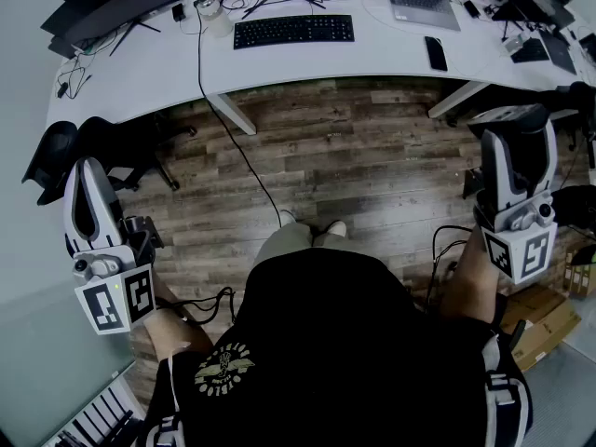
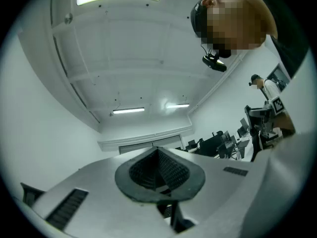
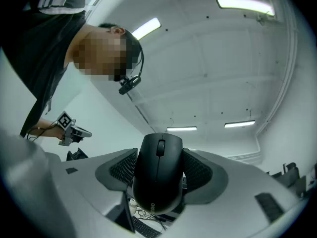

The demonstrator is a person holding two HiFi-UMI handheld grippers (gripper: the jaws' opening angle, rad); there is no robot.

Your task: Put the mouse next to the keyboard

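Overhead, the right gripper (image 3: 159,157) clamps a black mouse (image 3: 157,182) between its dark ribbed pads (image 3: 122,168), raised well clear of the white desk (image 1: 158,63). Small pale print near the mouse's lower edge is too tiny to read. The left gripper (image 2: 158,155) has its jaws closed together with nothing between them. On the desk lies the black keyboard (image 1: 293,31), well apart from the mouse. A yellowish emblem (image 1: 223,369) on the person's black shirt is unreadable.

Matt black plastic mouse (image 3: 157,177), wood-plank floor (image 1: 354,156)
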